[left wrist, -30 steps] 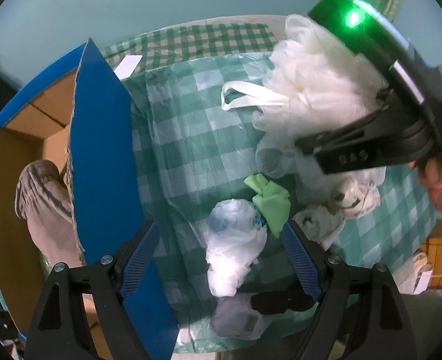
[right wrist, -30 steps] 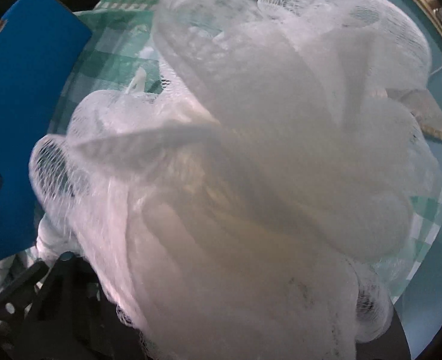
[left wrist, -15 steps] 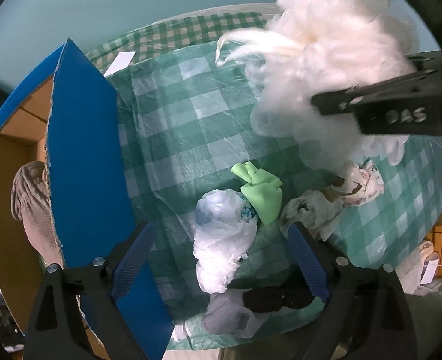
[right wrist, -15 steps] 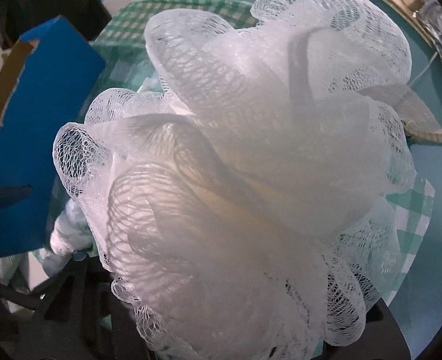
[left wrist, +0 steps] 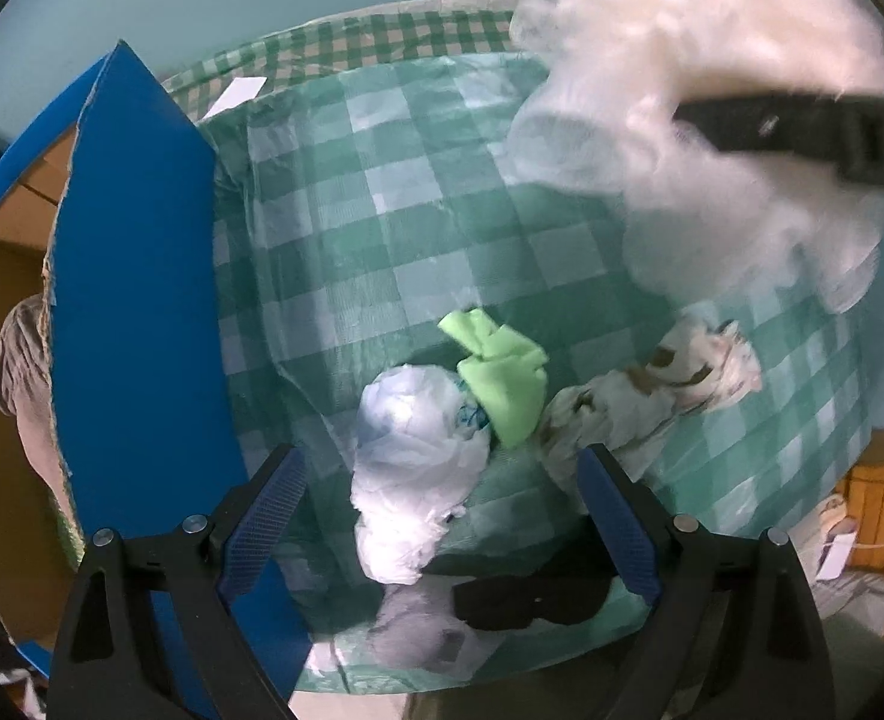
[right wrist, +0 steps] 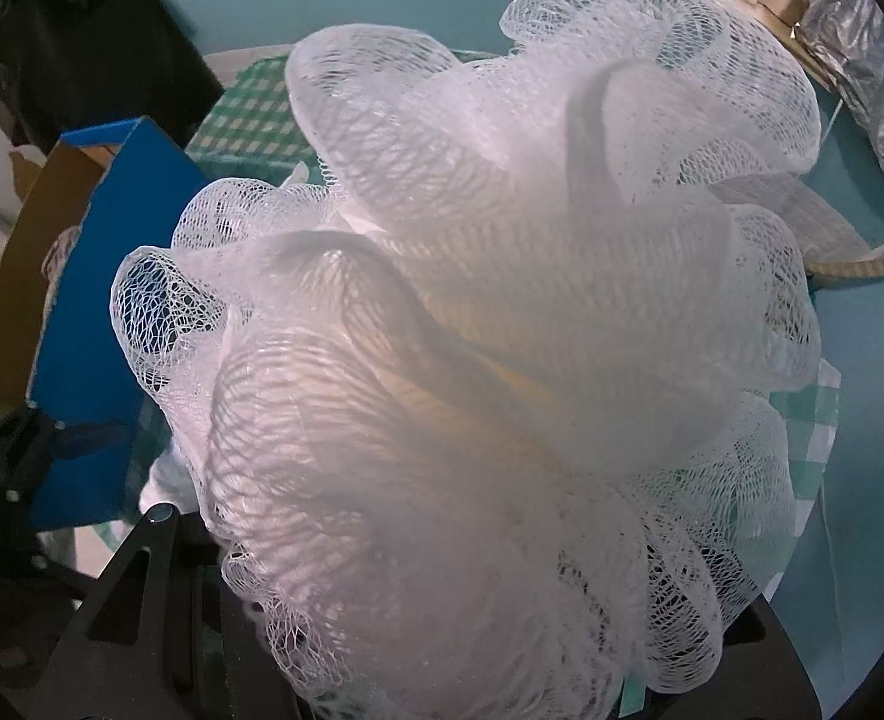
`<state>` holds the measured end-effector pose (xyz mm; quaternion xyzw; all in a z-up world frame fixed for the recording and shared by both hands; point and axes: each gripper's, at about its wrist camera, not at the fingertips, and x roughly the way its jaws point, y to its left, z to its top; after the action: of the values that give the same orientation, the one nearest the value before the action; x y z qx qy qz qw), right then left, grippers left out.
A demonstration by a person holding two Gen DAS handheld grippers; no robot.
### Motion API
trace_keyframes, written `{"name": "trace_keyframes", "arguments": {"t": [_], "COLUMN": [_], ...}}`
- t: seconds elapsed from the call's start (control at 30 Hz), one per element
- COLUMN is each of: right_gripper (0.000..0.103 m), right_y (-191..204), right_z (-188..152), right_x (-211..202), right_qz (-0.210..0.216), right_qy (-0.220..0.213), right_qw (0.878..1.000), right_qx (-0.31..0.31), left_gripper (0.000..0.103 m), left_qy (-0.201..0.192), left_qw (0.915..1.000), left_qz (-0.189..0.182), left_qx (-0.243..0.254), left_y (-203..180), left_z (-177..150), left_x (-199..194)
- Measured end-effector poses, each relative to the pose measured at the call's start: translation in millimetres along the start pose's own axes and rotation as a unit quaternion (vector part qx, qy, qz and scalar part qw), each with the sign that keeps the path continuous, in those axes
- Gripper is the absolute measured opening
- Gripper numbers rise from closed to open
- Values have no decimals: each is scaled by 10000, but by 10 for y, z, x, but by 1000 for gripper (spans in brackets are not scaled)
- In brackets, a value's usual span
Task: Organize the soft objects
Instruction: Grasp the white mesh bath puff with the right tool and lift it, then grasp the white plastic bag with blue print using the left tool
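**Mesh sponge lifted clear while the left jaws wait wide over the pile**

Mesh bath sponge (right wrist: 490,330) fills the right gripper's (right wrist: 442,630) view. Its fingers are buried in the netting, so the pads themselves cannot be seen. The jaws have just been closing, with the sponge between them. From the left wrist view the white puff (left wrist: 712,138) hangs off the checked tablecloth (left wrist: 418,192) with a black finger across it, so it looks gripped and carried.

The left gripper (left wrist: 442,534) points down with its blue pads (left wrist: 268,516) spread about as wide as they go, holding nothing. Between and just beyond them lies a crumpled white plastic bag (left wrist: 412,462). A lime-green cloth (left wrist: 502,384) touches the bag's far side, and a patterned white rag (left wrist: 640,396) lies just beside that. A dark item (left wrist: 532,600) and a pale grey one (left wrist: 418,630) sit nearer the camera, too blurred to name.

The blue-sided cardboard box (left wrist: 136,312) stands at the table's left edge, and a brownish soft thing (left wrist: 22,372) lies inside it. It is probably where the sponge is headed.

To do this well, the sponge should go over the box wall high enough that its trailing ruffles and cord loop do not snag the cardboard edge. It should be let go only once it is well inside.

A white paper slip (left wrist: 238,90) lies on the cloth, with nothing legible on it. The bag's bluish print is too crumpled to read, and no brand shows anywhere.
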<state>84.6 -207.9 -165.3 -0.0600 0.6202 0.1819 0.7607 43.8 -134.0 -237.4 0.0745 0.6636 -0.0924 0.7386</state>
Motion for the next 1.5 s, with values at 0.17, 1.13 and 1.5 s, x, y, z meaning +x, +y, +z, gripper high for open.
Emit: {"name": "trace_keyframes", "arguments": {"t": [0.17, 1.13, 1.5], "right_gripper": [51, 51, 51], "right_y": [20, 343, 392], "right_z": [44, 74, 100], "right_x": [-14, -12, -52], "right_qz": [55, -28, -84], "right_qy": [-65, -295, -299], "right_qw": [9999, 9994, 9993], "right_qx": [92, 183, 217], "left_gripper": [92, 43, 42], "left_qy": [77, 98, -504], "left_qw": [9999, 9998, 9984], "left_qz": [59, -96, -126], "left_qx": [132, 152, 202], "left_y": [43, 318, 154], "left_z": [-50, 87, -13], "left_x": [54, 401, -194]}}
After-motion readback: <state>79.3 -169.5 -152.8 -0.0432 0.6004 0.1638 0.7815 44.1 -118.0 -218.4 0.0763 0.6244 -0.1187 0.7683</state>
